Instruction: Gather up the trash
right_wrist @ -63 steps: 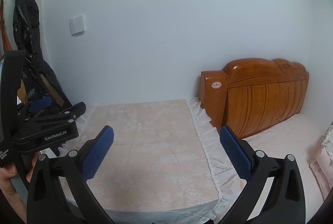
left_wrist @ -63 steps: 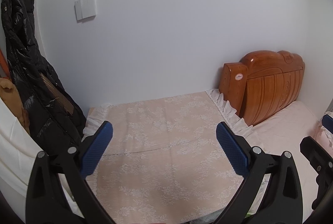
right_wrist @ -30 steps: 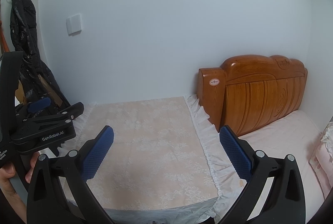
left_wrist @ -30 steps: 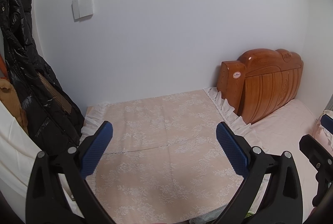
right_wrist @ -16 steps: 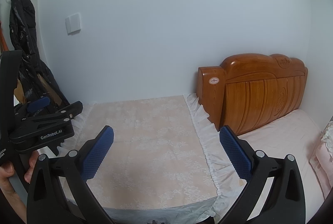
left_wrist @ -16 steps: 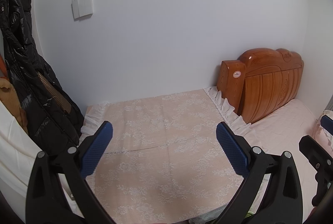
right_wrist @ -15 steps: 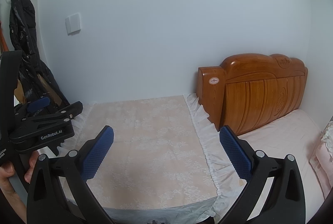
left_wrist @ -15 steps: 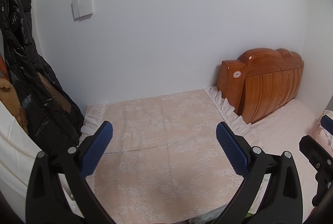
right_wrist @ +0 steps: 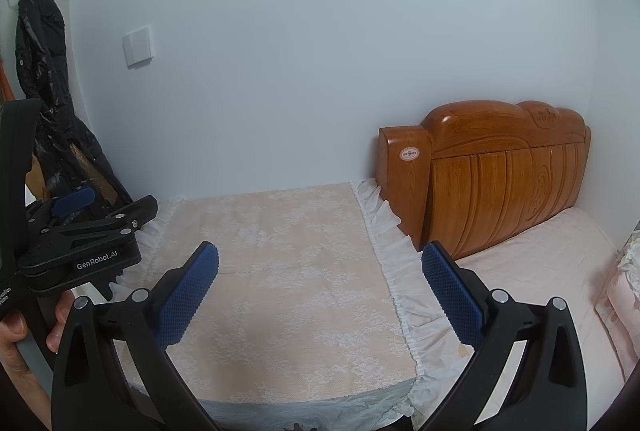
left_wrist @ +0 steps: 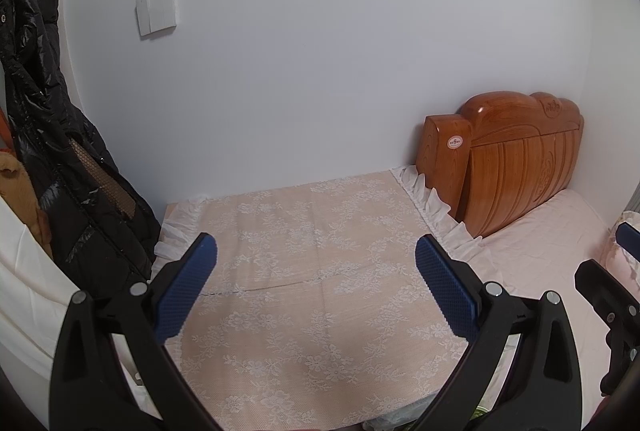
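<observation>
Under the left gripper (left_wrist: 316,263) there's a table (left_wrist: 320,271) with a matt woven peach cloth, white lace flowers, frilly edges. Gripper fingers (left_wrist: 184,287) are matt black plastic with bumpy blue rubbery pads. Off to its right, glossy varnished wood headboard (left_wrist: 520,167); to its left, a shiny black puffer jacket (left_wrist: 48,135).

Translucent crumpled plastic (right_wrist: 304,411), low foreground (mostly cut off).

Black tool (left_wrist: 316,283) arms — blue ribbed pads (left_wrist: 446,289)
</observation>
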